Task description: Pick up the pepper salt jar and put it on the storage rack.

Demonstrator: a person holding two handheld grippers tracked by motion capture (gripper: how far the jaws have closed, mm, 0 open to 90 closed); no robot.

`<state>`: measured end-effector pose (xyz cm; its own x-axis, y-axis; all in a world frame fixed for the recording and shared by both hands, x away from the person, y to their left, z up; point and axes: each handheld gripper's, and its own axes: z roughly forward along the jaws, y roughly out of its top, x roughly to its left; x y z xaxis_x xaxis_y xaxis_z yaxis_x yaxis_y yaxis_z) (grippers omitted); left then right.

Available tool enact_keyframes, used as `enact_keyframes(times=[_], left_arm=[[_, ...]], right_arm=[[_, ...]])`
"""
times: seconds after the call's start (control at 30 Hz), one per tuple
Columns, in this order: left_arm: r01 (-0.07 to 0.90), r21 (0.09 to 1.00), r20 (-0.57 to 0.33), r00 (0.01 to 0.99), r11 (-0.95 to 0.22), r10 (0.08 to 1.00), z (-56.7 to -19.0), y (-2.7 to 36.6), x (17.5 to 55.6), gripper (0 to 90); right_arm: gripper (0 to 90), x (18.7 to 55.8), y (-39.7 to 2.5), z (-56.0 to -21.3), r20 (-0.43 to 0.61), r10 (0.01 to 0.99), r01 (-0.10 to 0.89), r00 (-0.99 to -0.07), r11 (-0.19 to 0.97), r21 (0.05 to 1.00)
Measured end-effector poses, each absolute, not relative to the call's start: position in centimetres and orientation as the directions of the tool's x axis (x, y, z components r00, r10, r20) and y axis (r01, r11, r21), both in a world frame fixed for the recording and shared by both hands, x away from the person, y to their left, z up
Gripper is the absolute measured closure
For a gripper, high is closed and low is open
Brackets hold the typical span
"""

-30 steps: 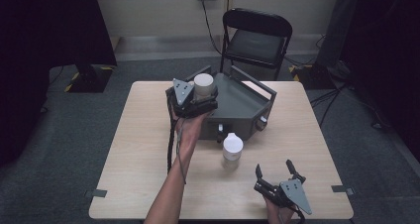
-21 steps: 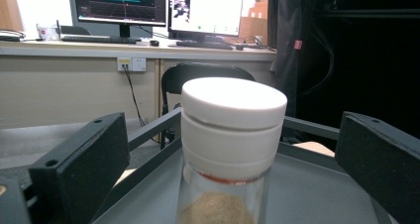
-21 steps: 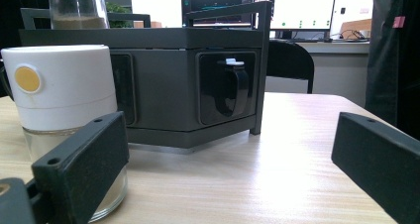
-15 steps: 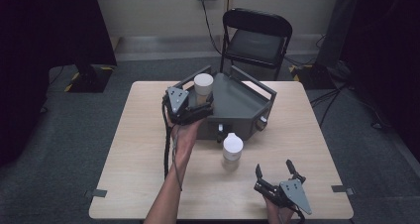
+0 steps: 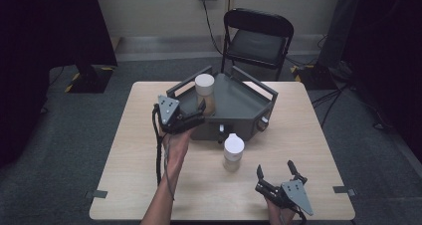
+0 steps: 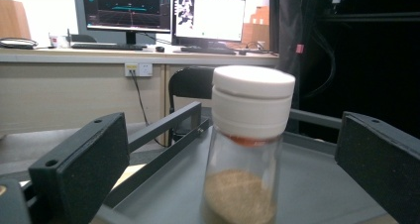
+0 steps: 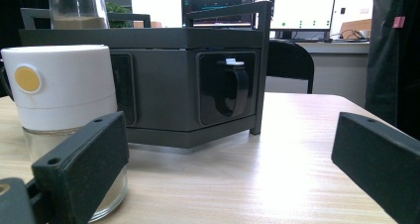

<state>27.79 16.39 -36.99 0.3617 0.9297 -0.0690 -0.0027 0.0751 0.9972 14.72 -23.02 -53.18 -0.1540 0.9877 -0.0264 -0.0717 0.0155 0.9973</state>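
Note:
A glass jar (image 5: 204,91) with a white lid and brown powder stands upright on the grey metal tray stand (image 5: 239,103) at the table's back middle. My left gripper (image 5: 198,113) is open at the tray's near-left edge. In the left gripper view the jar (image 6: 246,149) stands just ahead between the wide jaws, touching neither. A second white-lidded jar (image 5: 233,152) stands on the table in front of the stand. My right gripper (image 5: 275,169) is open low at the front right, and its own view shows that jar (image 7: 59,100) to the left of the jaws.
The wooden table (image 5: 308,135) has bare room to the left and right of the stand. A black folding chair (image 5: 259,36) stands behind the table. The stand's front face (image 7: 188,80) carries a black latch. Tape marks sit at the table's front corners.
My left gripper has drawn back toward the near left, away from the jar, which stays upright on the tray. The right gripper has not moved.

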Motion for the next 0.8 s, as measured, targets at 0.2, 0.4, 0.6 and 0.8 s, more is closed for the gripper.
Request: enact_keyframes(times=[0.2,0.4,0.6,0.8], left_arm=[[-0.007,0.997,-0.073,0.362,0.082,0.929,-37.7,16.8,27.0,0.0],[-0.014,0.995,-0.09,0.373,0.103,0.923,-38.6,17.7,26.2,0.0],[-0.034,0.992,-0.098,0.362,0.118,0.927,-39.4,18.4,24.9,0.0],[-0.058,0.992,-0.083,0.344,0.109,0.935,-39.5,19.1,23.3,0.0]], right_arm=[[0.0,14.7,-23.0,-53.2,-0.026,0.988,-0.072,-0.154,0.015,0.997],[0.0,14.7,-23.0,-53.2,-0.026,0.988,-0.072,-0.154,0.015,0.997],[0.0,14.7,-23.0,-53.2,-0.026,0.988,-0.072,-0.154,0.015,0.997],[0.0,14.7,-23.0,-53.2,-0.026,0.988,-0.072,-0.154,0.015,0.997]])
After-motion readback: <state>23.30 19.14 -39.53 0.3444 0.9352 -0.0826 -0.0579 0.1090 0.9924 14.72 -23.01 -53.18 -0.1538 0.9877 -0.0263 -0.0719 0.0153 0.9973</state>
